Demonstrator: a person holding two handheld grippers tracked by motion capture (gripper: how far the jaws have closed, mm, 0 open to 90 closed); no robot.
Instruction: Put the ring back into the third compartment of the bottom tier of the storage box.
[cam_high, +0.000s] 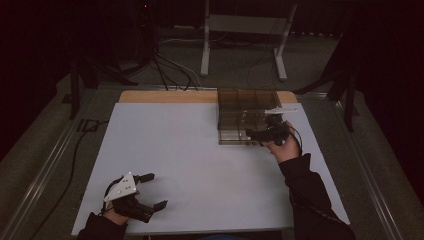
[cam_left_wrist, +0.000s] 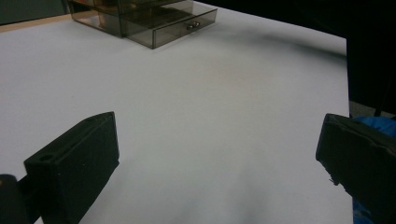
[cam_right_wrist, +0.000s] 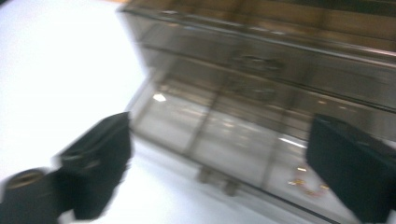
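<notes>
A smoky clear drawer box (cam_high: 245, 107) stands at the far right of the white tabletop (cam_high: 190, 150). Its bottom drawer (cam_right_wrist: 233, 140) is pulled out, with a small knob (cam_right_wrist: 217, 179) at the front and a small gold item (cam_right_wrist: 306, 184) lying inside. My right gripper (cam_high: 260, 129) hovers at the drawer's front; in the right gripper view it (cam_right_wrist: 219, 140) is open, with nothing between the jaws. My left gripper (cam_high: 156, 190) rests near the front left corner, open and holding nothing (cam_left_wrist: 218, 135). From there the box (cam_left_wrist: 140, 18) is far off.
A wooden strip (cam_high: 165, 96) runs along the table's far edge. Beyond it stand a metal frame's legs (cam_high: 240, 30) and loose cables (cam_high: 170, 70) on the floor. A dark sleeve (cam_high: 310, 200) reaches in at the right front.
</notes>
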